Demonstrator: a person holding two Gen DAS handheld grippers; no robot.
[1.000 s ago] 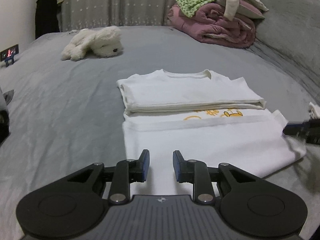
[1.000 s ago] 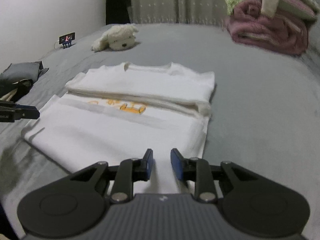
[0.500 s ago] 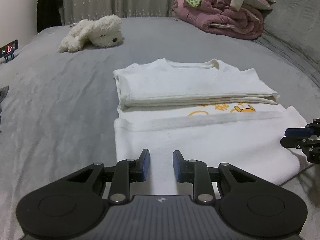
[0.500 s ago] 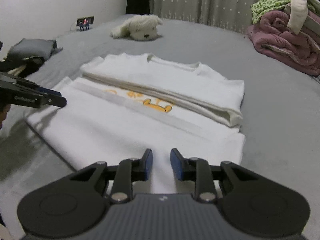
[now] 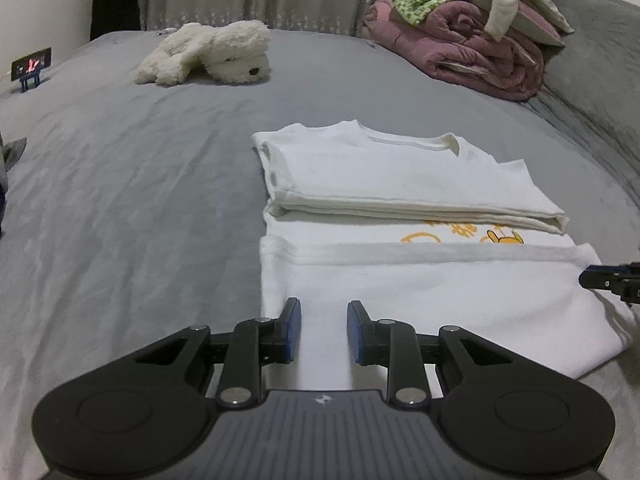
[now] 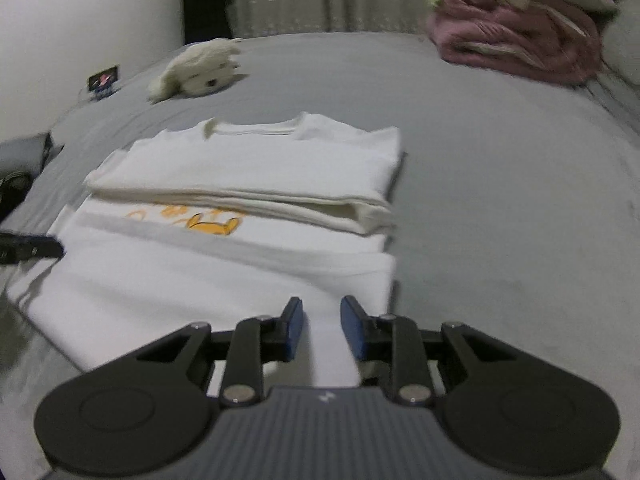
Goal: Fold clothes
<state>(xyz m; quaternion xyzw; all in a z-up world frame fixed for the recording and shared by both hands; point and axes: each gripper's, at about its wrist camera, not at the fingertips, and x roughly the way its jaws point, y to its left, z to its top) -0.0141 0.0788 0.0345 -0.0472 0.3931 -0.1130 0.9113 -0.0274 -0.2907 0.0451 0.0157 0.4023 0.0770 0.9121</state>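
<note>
Both my claws, left gripper (image 5: pixel 323 330) and right gripper (image 6: pixel 320 328), stood narrowly open, empty, right just closing; grabbing one layer of the T-shirt (image 5: pixel 420 292) risked skewing the fold.

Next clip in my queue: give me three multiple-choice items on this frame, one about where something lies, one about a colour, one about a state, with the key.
1. Where does the plush dog lie, seen from the left wrist camera?
A. on the white T-shirt
B. on the grey bed cover, beyond the T-shirt to the left
C. on the pink quilt

2. What colour is the print on the white T-shirt?
A. orange-yellow
B. blue
C. green

3. How is the left gripper?
A. shut on the T-shirt
B. holding the plush dog
C. fingers apart, nothing pinched

Key: 1 B, the dog lies on bare grey bed cover behind the shirt. 2 A, orange shapes peek out under the folded top half. 3 C, a clear gap shows between the blue pads.
</note>
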